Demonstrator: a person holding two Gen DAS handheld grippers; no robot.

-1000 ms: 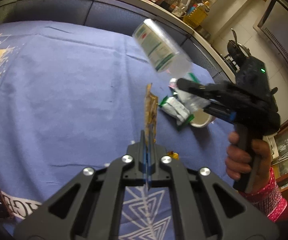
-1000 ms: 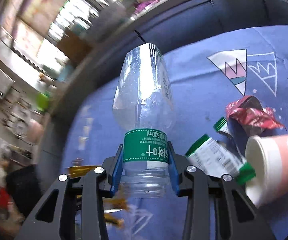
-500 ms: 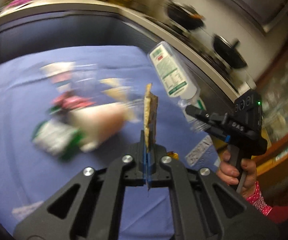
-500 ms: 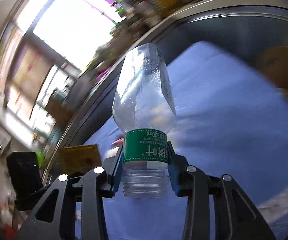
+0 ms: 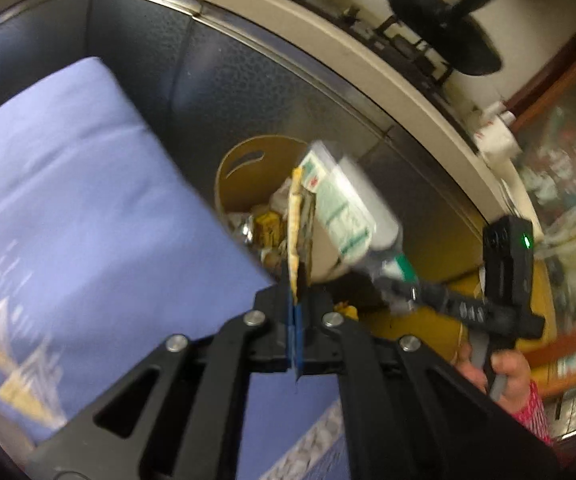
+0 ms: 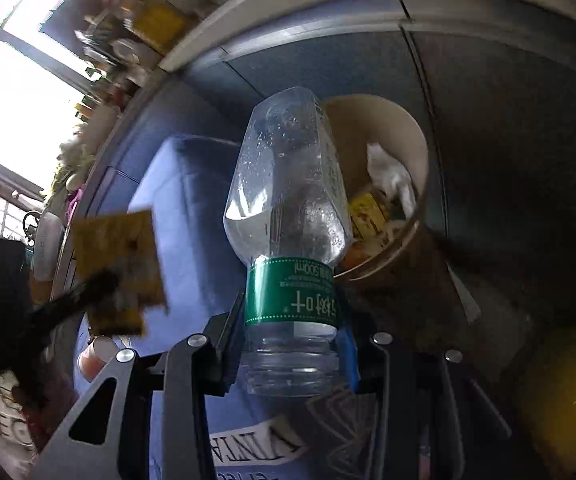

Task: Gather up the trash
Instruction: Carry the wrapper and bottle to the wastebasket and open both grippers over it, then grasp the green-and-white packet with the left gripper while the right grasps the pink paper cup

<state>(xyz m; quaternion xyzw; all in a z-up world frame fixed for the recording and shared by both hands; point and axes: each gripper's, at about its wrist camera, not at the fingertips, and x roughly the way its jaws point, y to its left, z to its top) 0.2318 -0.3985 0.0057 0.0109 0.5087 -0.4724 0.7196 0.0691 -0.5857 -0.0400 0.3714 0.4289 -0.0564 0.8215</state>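
My left gripper [image 5: 296, 304] is shut on a flat yellow-brown wrapper [image 5: 299, 232], seen edge-on; the wrapper also shows in the right wrist view [image 6: 117, 268]. My right gripper [image 6: 292, 340] is shut on a clear plastic bottle [image 6: 288, 184] with a green label, held by its neck. The bottle also shows in the left wrist view [image 5: 344, 208]. A tan trash bin [image 5: 243, 168] holding paper and wrappers stands just beyond the table's edge; both held items hang over or beside it. The bin shows in the right wrist view [image 6: 408, 136] behind the bottle.
The table under a blue patterned cloth [image 5: 67, 220] lies at left. A dark panelled counter front [image 5: 247, 80] with a pale top runs behind the bin. A yellow surface [image 6: 560, 392] is at lower right. The left gripper's body [image 6: 3, 300] is at the left.
Both grippers have swung away from the trash on the table, across the cloth, to the bin at the table's edge. Each keeps its hold.
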